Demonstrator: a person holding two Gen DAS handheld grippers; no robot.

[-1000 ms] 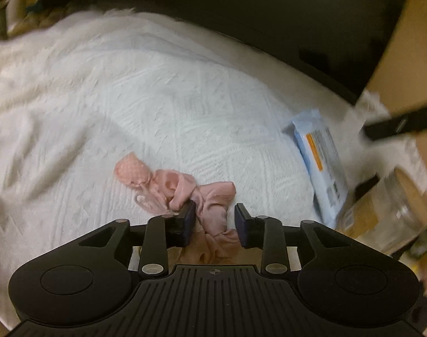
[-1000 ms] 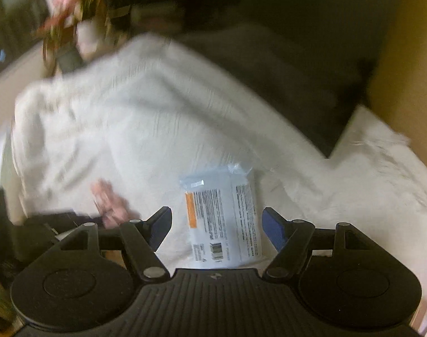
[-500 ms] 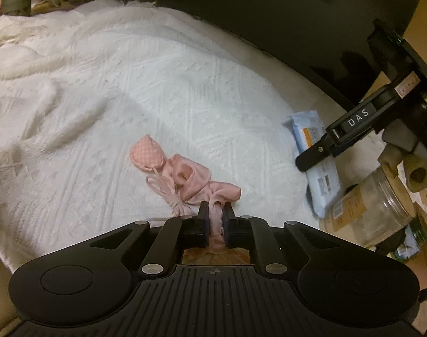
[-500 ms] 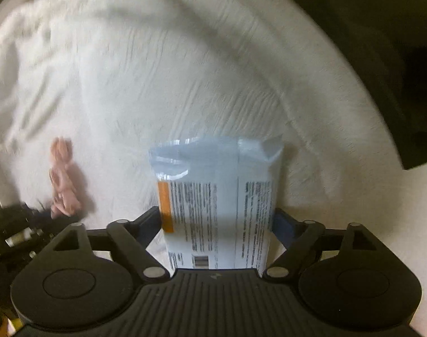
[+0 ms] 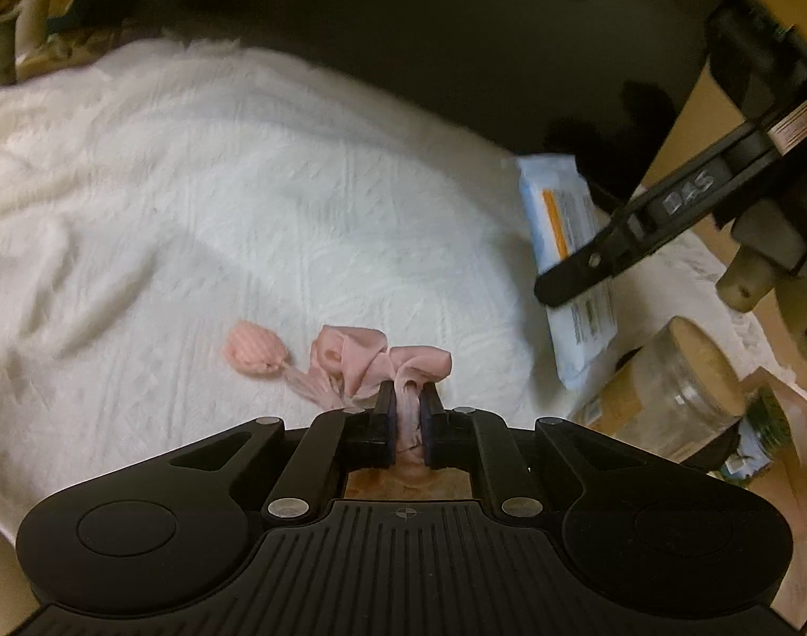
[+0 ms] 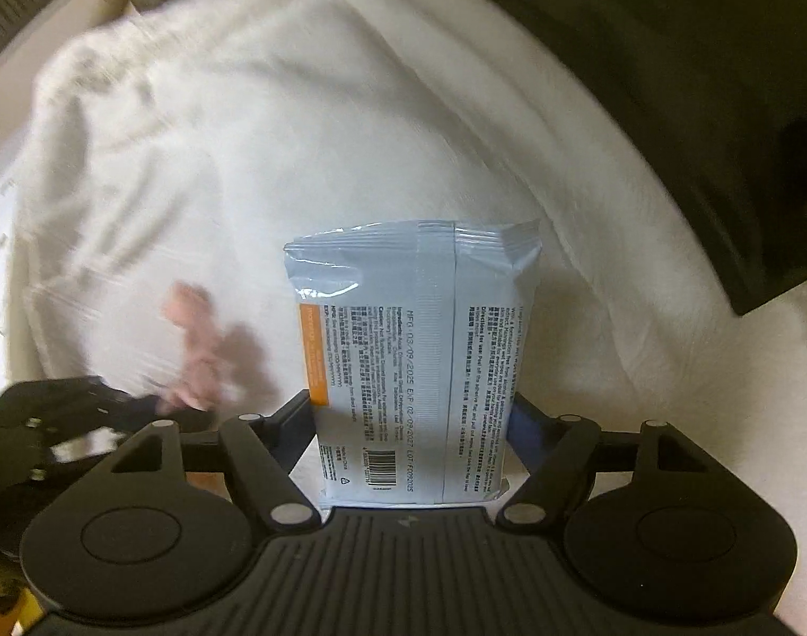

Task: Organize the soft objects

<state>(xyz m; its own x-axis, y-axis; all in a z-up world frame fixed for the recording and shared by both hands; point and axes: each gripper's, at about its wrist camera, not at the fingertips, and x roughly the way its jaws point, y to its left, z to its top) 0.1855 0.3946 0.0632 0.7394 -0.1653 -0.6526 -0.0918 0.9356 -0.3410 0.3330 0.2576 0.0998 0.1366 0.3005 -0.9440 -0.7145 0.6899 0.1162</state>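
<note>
A crumpled pink cloth (image 5: pixel 361 355) with a small knitted ball on a cord lies on the white blanket (image 5: pixel 244 201). My left gripper (image 5: pixel 406 408) is shut on the near end of that cloth. A pale blue wipes pack (image 6: pixel 414 328) stands between the fingers of my right gripper (image 6: pixel 411 413), whose jaws are closing with both pads against the pack's sides. In the left wrist view the same pack (image 5: pixel 557 212) sits at the right, with one of the right gripper's fingers (image 5: pixel 605 249) across it. The pink cloth (image 6: pixel 196 339) shows blurred at the left of the right wrist view.
A clear jar with a tan lid (image 5: pixel 679 392) stands off the blanket's right edge, beside a green-and-white package (image 5: pixel 759 429). A large dark object (image 5: pixel 456 26) borders the blanket at the back. Plants and clutter (image 5: pixel 11 10) sit at the far left.
My left gripper shut on the pink cloth and drew it up a little. My right gripper came down over the wipes pack and its jaws closed in against the pack's sides.
</note>
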